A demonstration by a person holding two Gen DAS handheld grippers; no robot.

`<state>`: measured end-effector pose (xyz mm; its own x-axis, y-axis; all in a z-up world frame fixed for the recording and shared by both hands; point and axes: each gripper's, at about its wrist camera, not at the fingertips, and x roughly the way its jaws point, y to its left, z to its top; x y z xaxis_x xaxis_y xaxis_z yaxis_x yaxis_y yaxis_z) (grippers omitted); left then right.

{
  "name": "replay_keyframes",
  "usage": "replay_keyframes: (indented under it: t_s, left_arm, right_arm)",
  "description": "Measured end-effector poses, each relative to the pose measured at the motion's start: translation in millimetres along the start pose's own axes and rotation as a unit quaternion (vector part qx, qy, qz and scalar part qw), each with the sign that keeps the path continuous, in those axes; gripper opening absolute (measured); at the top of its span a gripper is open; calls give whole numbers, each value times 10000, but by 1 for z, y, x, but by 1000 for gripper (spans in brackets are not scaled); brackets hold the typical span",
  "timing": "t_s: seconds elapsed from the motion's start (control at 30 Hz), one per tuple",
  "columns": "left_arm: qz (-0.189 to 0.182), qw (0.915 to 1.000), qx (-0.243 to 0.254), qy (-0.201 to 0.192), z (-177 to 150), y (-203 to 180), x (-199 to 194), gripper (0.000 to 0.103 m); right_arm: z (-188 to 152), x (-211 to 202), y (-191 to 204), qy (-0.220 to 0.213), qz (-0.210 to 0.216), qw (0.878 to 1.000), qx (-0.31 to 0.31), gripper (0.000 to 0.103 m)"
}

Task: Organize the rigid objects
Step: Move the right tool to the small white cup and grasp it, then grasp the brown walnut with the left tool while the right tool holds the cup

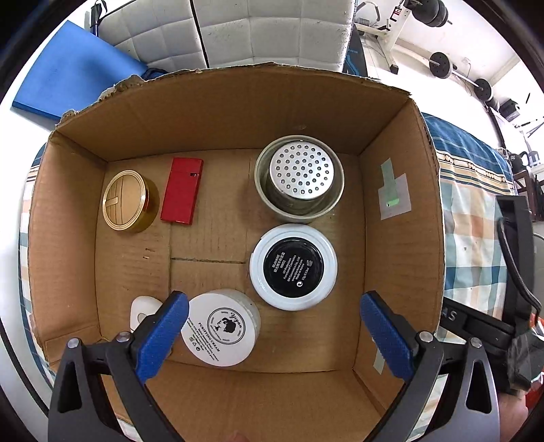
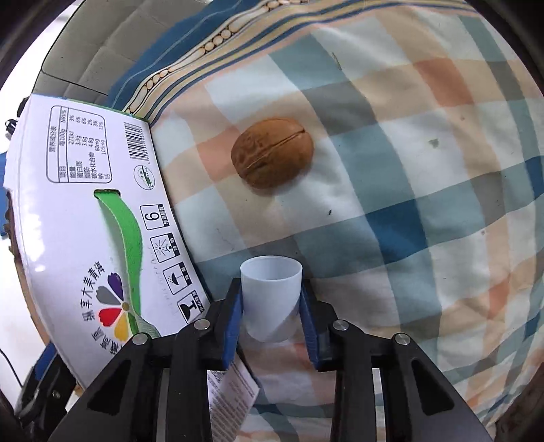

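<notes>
My left gripper (image 1: pixel 272 326) is open and empty above a cardboard box (image 1: pixel 238 112). In the box lie a gold round compact (image 1: pixel 127 200), a red lighter (image 1: pixel 182 190), a metal perforated tin (image 1: pixel 299 178), a white jar with a black base (image 1: pixel 293 267), a white cream jar (image 1: pixel 219 328) and a small white item (image 1: pixel 142 311) partly hidden by the left finger. My right gripper (image 2: pixel 272 312) is shut on a small white plastic cup (image 2: pixel 271 295) over the checked cloth (image 2: pixel 425 187). A brown walnut (image 2: pixel 272 157) lies on the cloth beyond the cup.
The box's printed white outer wall (image 2: pixel 85 210) stands just left of my right gripper. A blue foam pad (image 1: pixel 71 71) and a white quilted mattress (image 1: pixel 265 30) lie behind the box. Gym weights (image 1: pixel 442 64) stand at the far right.
</notes>
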<state>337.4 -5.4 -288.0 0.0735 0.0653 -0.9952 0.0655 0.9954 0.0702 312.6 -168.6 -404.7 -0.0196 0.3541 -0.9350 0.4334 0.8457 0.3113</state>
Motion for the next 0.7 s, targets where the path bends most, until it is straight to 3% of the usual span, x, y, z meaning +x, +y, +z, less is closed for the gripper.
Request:
replay_keyframes:
  t_s: [0.23, 0.5, 0.63, 0.7]
  left_arm:
    - [-32, 9995, 154, -276, 2, -15, -30, 103]
    - [-407, 9944, 660, -721, 20, -91, -82, 103]
    - [-498, 9921, 1086, -369, 29, -137, -64, 102]
    - [-583, 9902, 1264, -68, 34, -159, -44, 92]
  right_arm:
    - [-10, -42, -31, -239, -231, 9993, -176, 34]
    - [-5, -83, -94, -528, -537, 9971, -57, 34]
    - [9, -96, -141, -574, -532, 9968, 170, 34]
    - [13, -97, -158, -554, -487, 9969, 259, 34]
